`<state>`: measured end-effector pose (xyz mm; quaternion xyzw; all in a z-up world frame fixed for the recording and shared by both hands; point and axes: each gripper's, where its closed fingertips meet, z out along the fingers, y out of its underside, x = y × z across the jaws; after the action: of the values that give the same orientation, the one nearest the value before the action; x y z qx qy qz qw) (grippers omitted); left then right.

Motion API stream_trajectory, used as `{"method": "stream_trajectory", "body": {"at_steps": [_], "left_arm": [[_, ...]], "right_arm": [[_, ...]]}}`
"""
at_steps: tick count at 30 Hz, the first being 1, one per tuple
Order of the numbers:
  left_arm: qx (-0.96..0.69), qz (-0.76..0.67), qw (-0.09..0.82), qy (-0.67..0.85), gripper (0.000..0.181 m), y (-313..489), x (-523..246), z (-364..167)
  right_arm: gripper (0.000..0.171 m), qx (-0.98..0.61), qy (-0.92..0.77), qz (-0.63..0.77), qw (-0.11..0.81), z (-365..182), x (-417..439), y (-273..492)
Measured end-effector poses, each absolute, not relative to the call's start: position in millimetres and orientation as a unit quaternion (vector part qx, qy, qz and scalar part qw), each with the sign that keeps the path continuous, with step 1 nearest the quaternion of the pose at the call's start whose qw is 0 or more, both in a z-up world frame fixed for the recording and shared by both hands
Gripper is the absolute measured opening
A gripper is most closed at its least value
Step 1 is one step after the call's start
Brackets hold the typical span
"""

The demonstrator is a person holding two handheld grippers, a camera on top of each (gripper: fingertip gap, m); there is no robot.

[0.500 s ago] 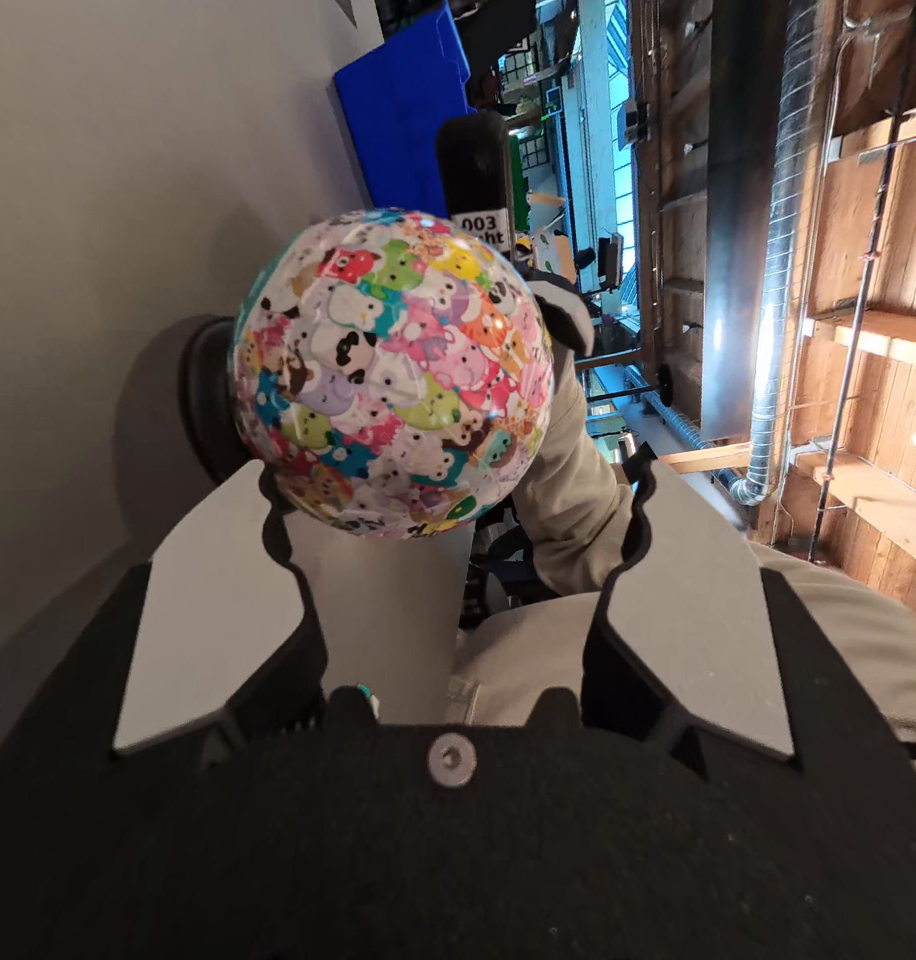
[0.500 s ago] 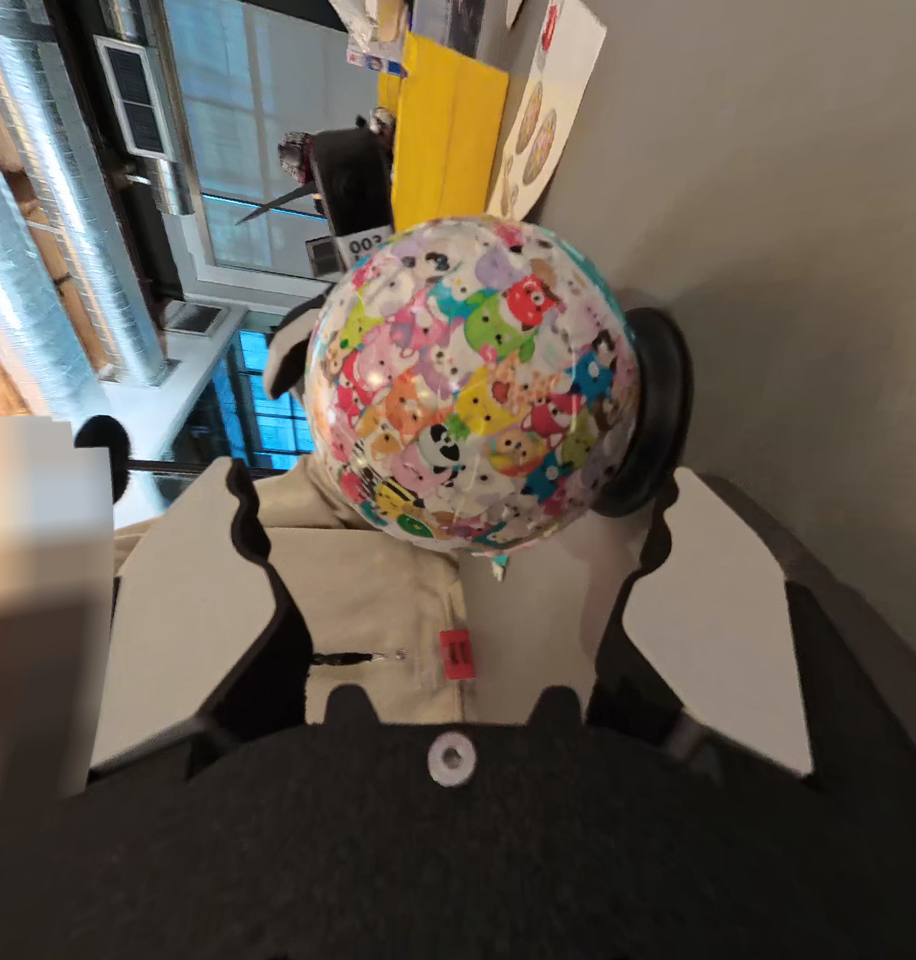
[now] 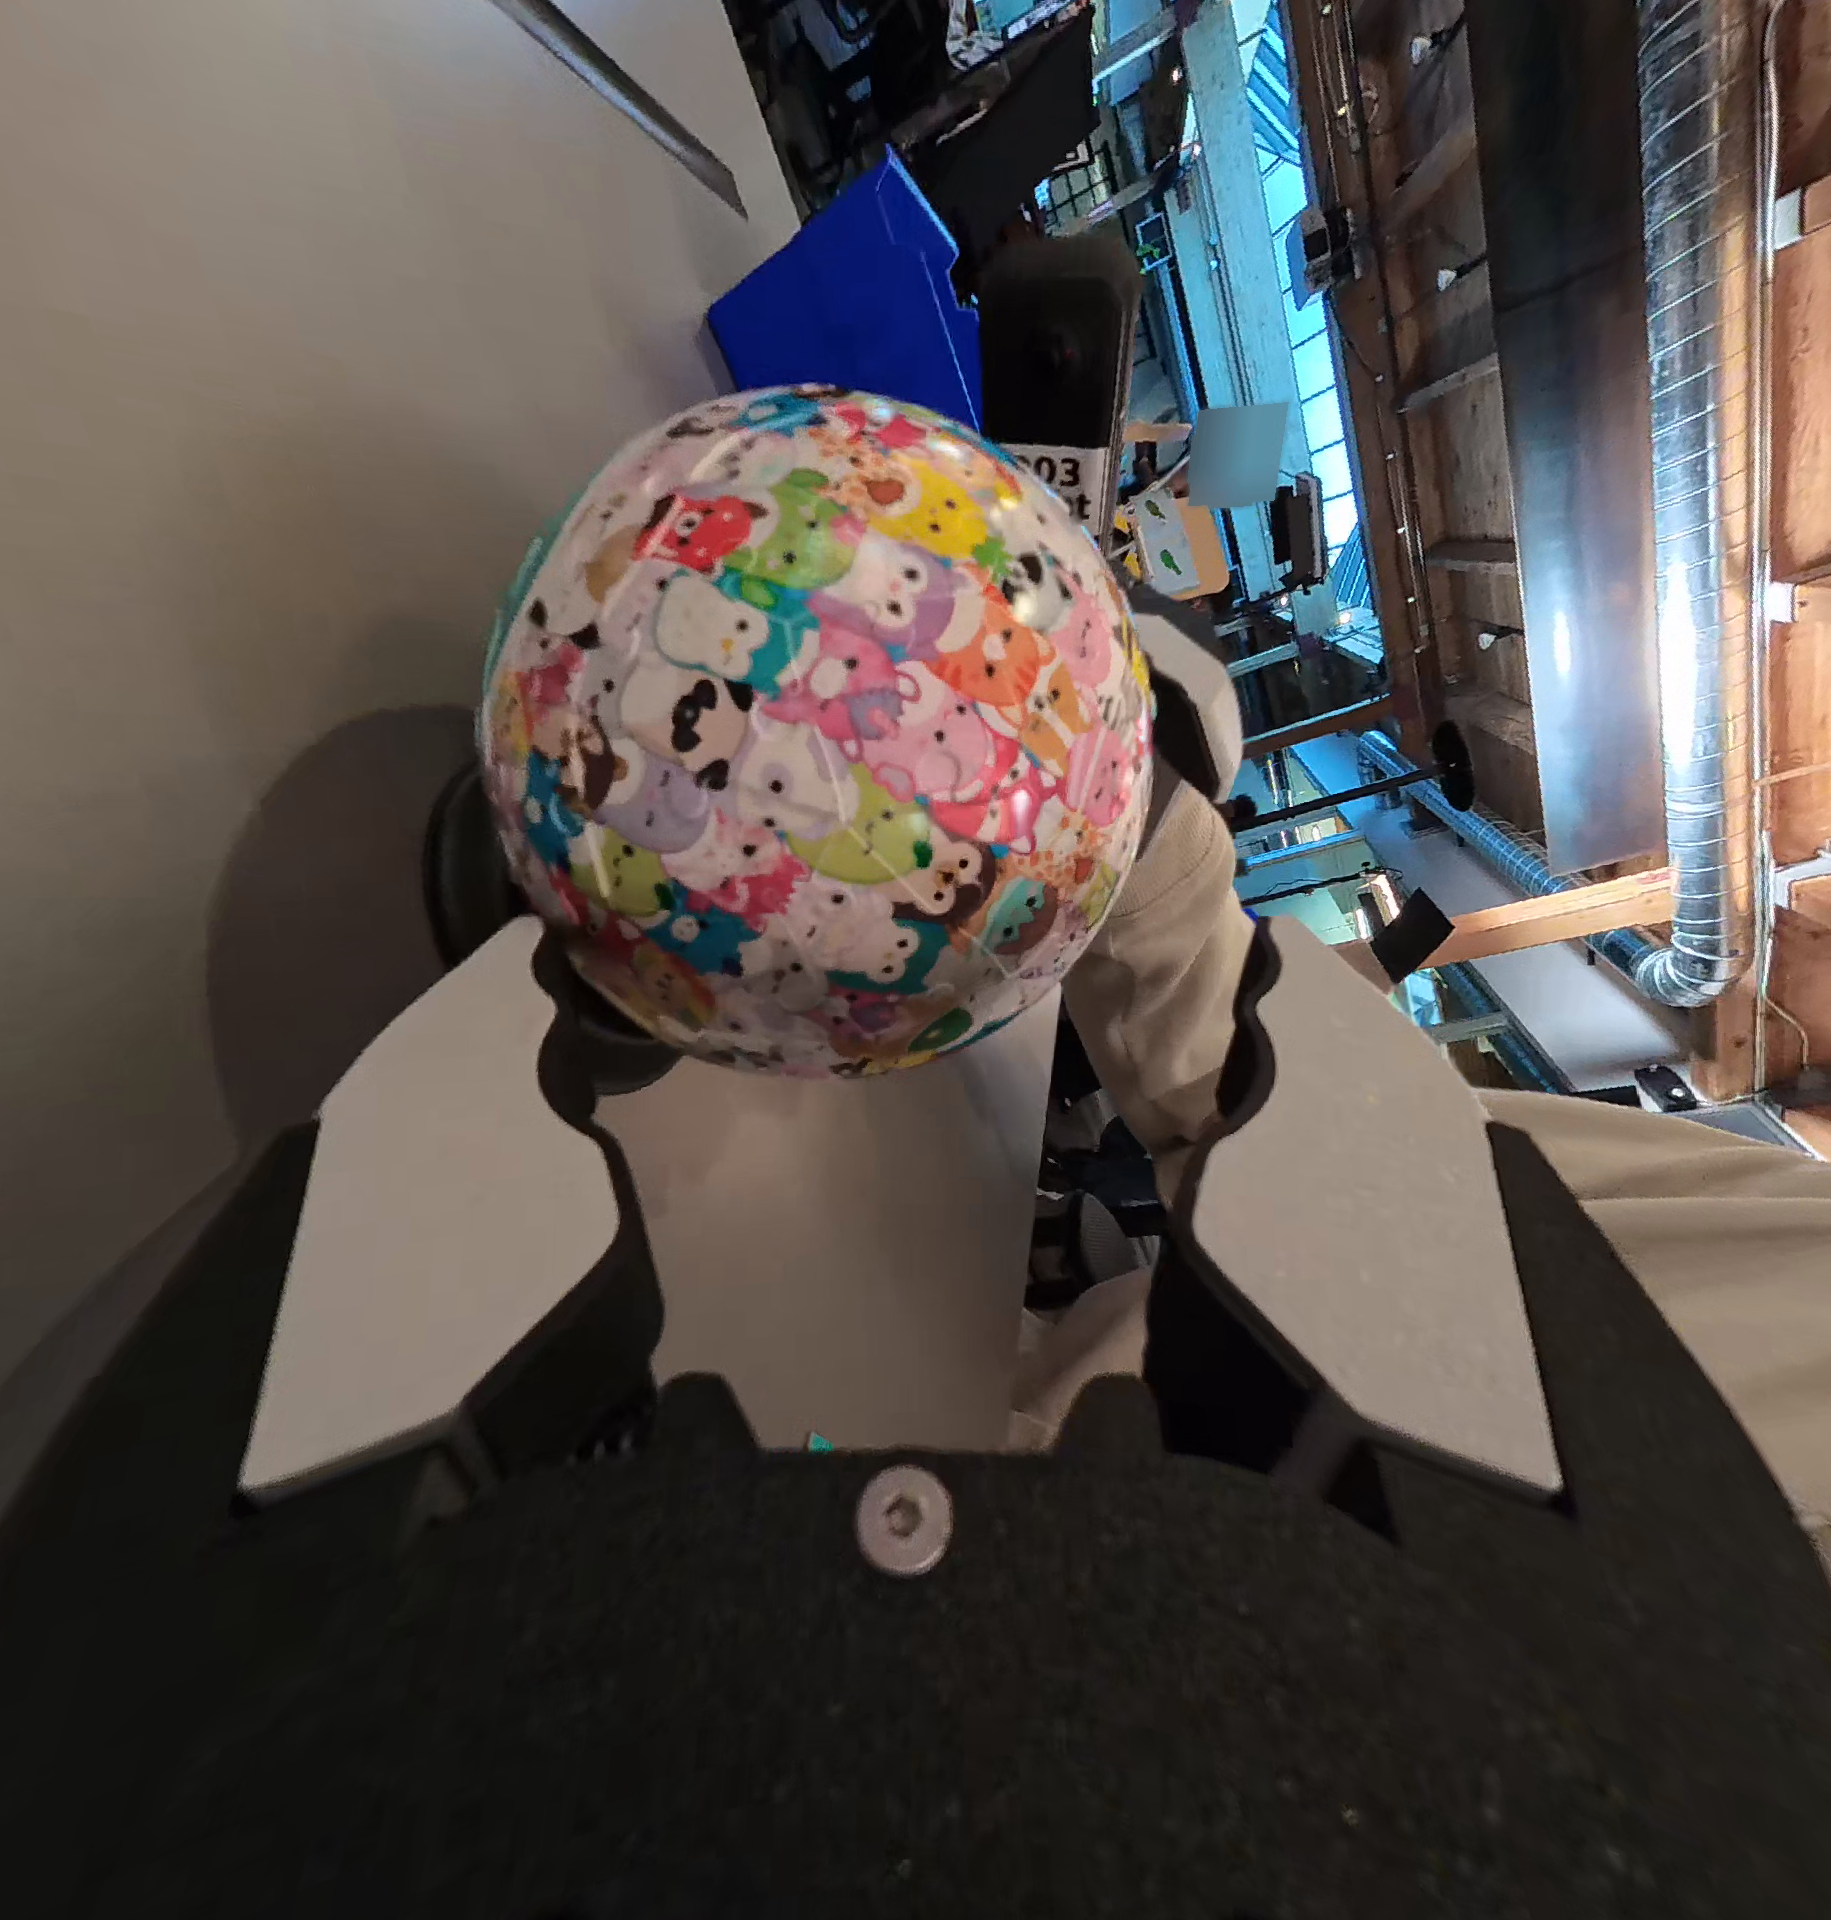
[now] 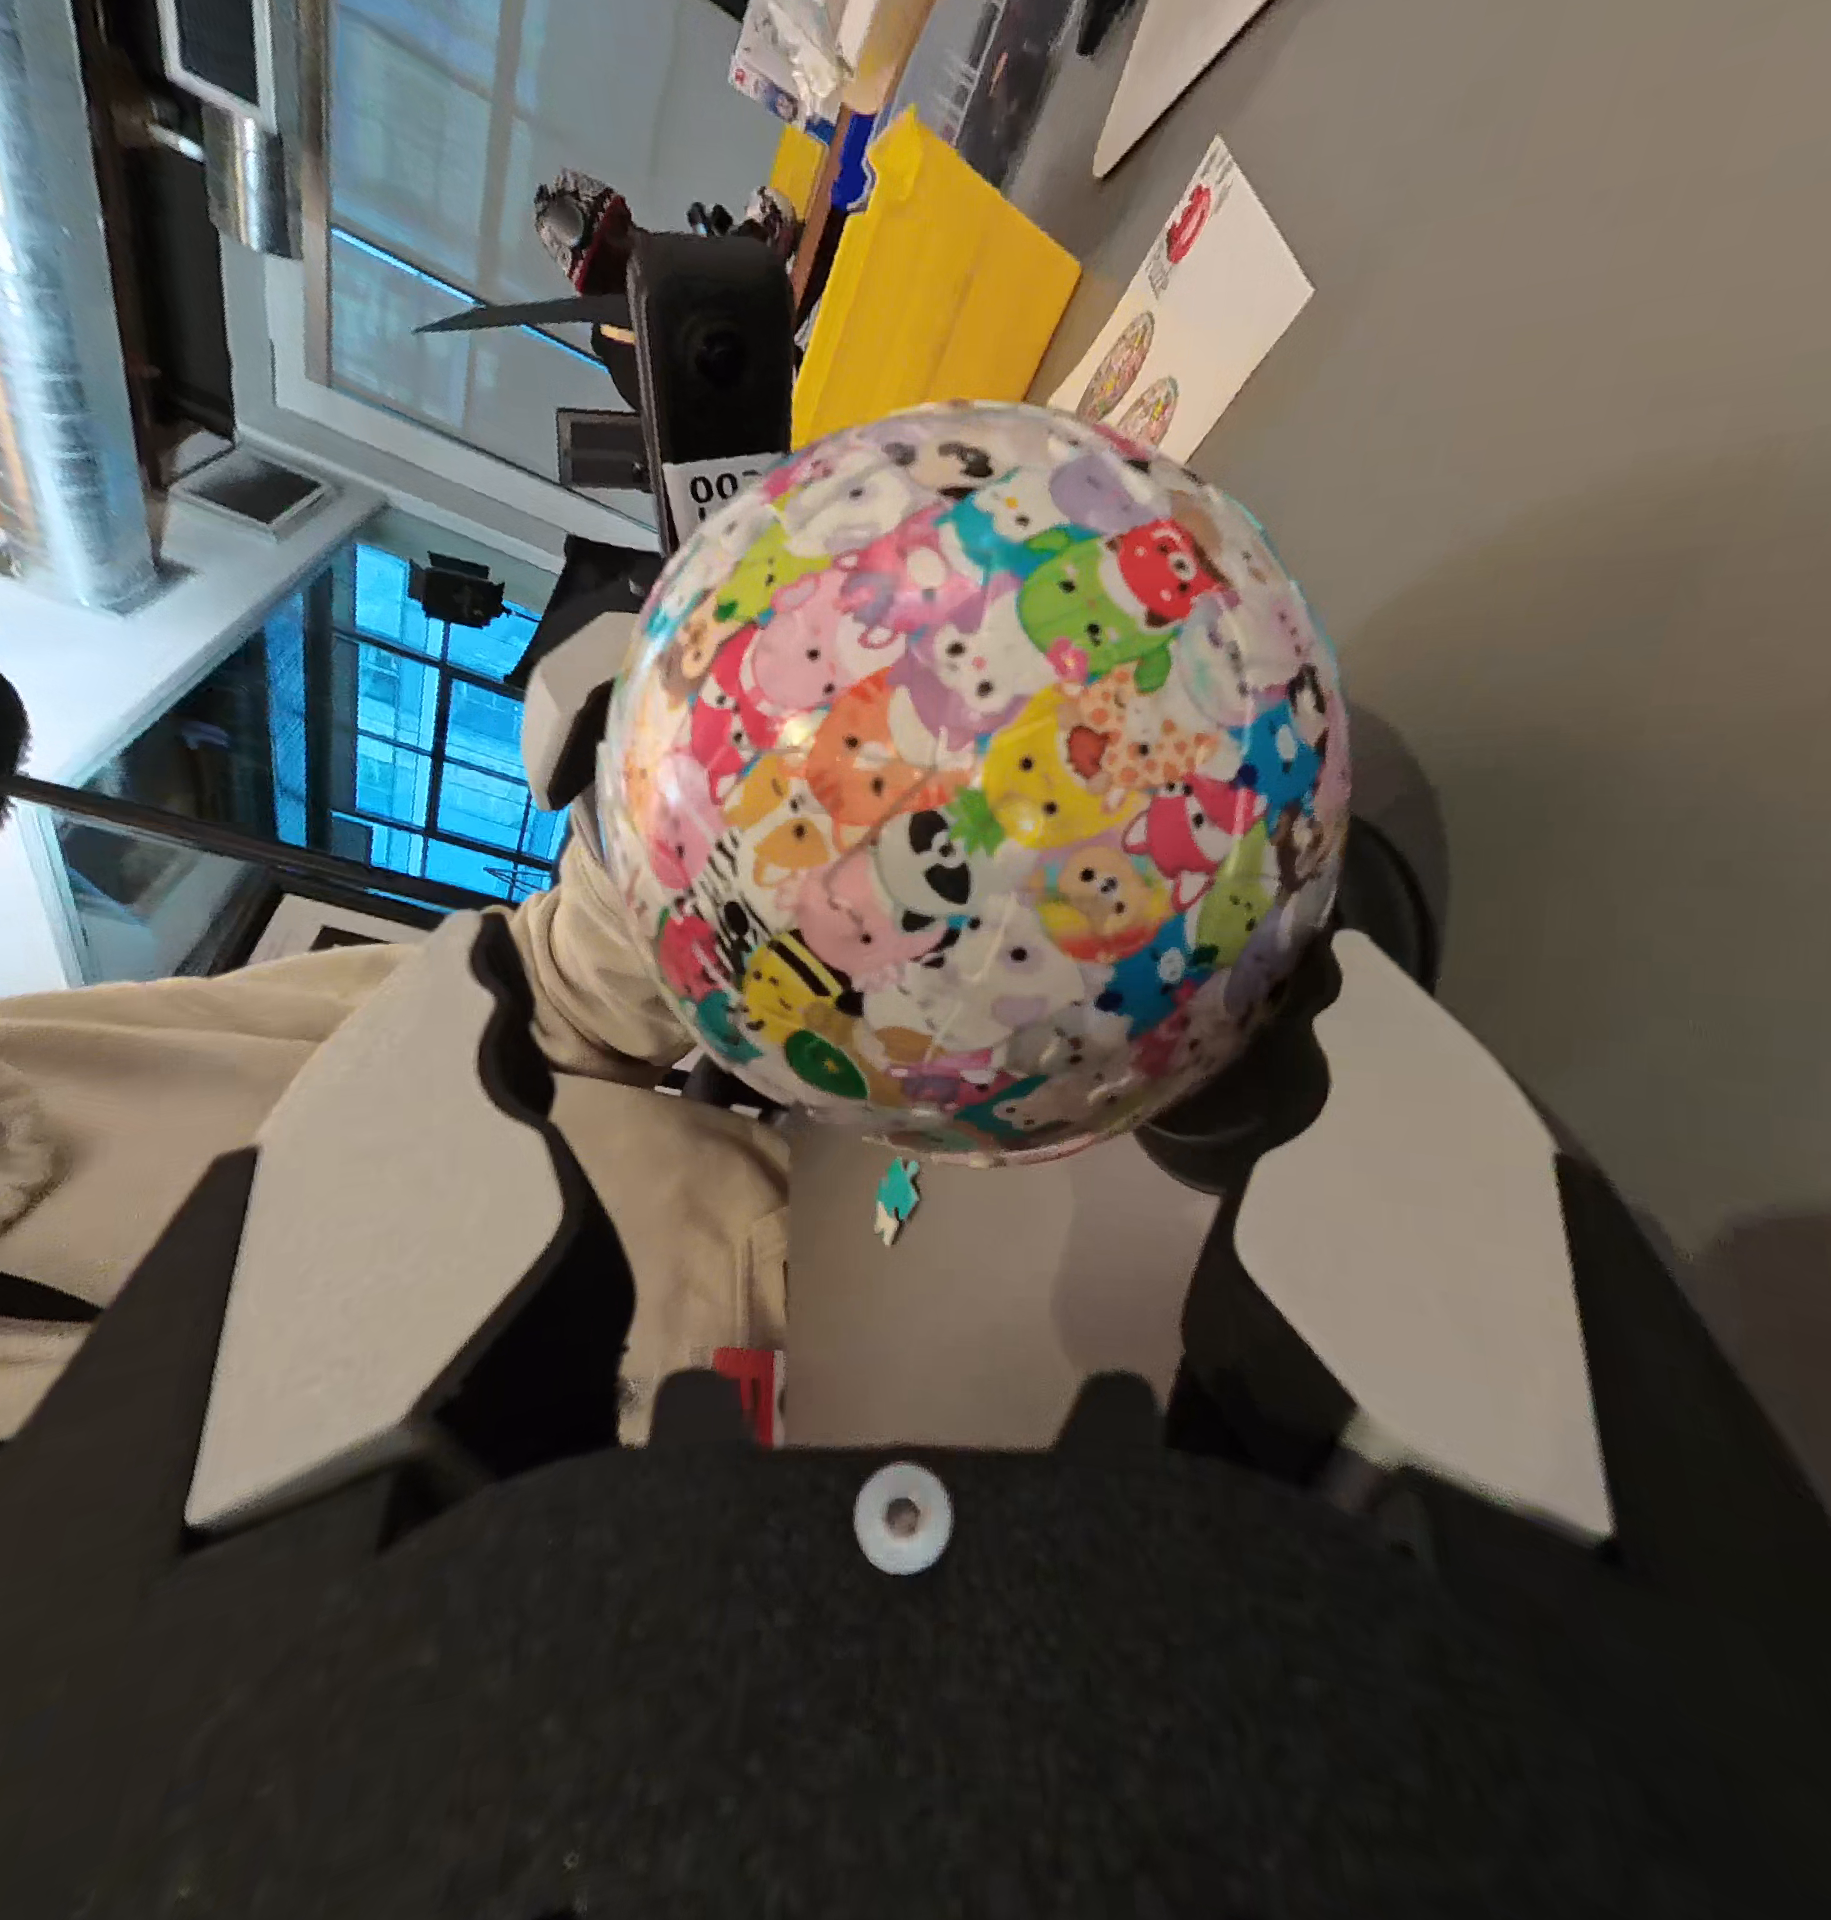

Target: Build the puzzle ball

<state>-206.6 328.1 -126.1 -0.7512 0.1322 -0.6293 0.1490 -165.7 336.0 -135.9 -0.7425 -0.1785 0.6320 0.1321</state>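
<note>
The puzzle ball (image 3: 817, 727), covered in colourful cartoon animals, sits on a black ring stand (image 3: 464, 852) on the grey table. My left gripper (image 3: 895, 966) is open, with its fingertips just short of the ball on one side. My right gripper (image 4: 906, 945) is open on the opposite side of the ball (image 4: 978, 779), close to the stand (image 4: 1394, 883). Neither gripper holds anything. A small teal loose piece (image 4: 895, 1200) lies on the table below the ball. Each view shows the other gripper behind the ball.
A blue bin (image 3: 849, 312) stands on the table beyond the ball in the left wrist view. A yellow bin (image 4: 932, 281) and a printed sheet (image 4: 1191, 301) lie beyond it in the right wrist view. A person's beige sleeve (image 4: 267, 1070) is along the table edge.
Both grippers have edged slightly closer to the ball, the right one more. Both remain open. The ball stays on its stand.
</note>
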Motion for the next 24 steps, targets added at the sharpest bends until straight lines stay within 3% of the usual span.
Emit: {"method": "stream_trajectory", "body": {"at_steps": [6,12,16,21,24], "left_arm": [[-0.742,-0.638,0.149,0.14,0.108,326.9,-208.4,-130.9],[-0.752,-0.622,0.151,0.157,0.099,324.5,-213.4,-141.6],[-0.752,-0.628,0.139,0.143,0.095,327.8,-211.3,-148.2],[-0.751,-0.633,0.133,0.136,0.096,330.9,-204.7,-143.5],[-0.755,-0.623,0.15,0.141,0.093,334.9,-207.1,-141.0]], "right_arm": [[0.132,-0.721,-0.177,0.653,0.148,-145.2,-162.5,339.9],[0.113,-0.712,-0.158,0.667,0.152,-150.2,-150.6,343.1],[0.112,-0.731,-0.158,0.652,0.129,-151.7,-149.6,342.0],[0.123,-0.738,-0.159,0.645,0.122,-147.6,-155.3,343.7],[0.118,-0.731,-0.173,0.643,0.146,-146.0,-156.9,347.6]]}}
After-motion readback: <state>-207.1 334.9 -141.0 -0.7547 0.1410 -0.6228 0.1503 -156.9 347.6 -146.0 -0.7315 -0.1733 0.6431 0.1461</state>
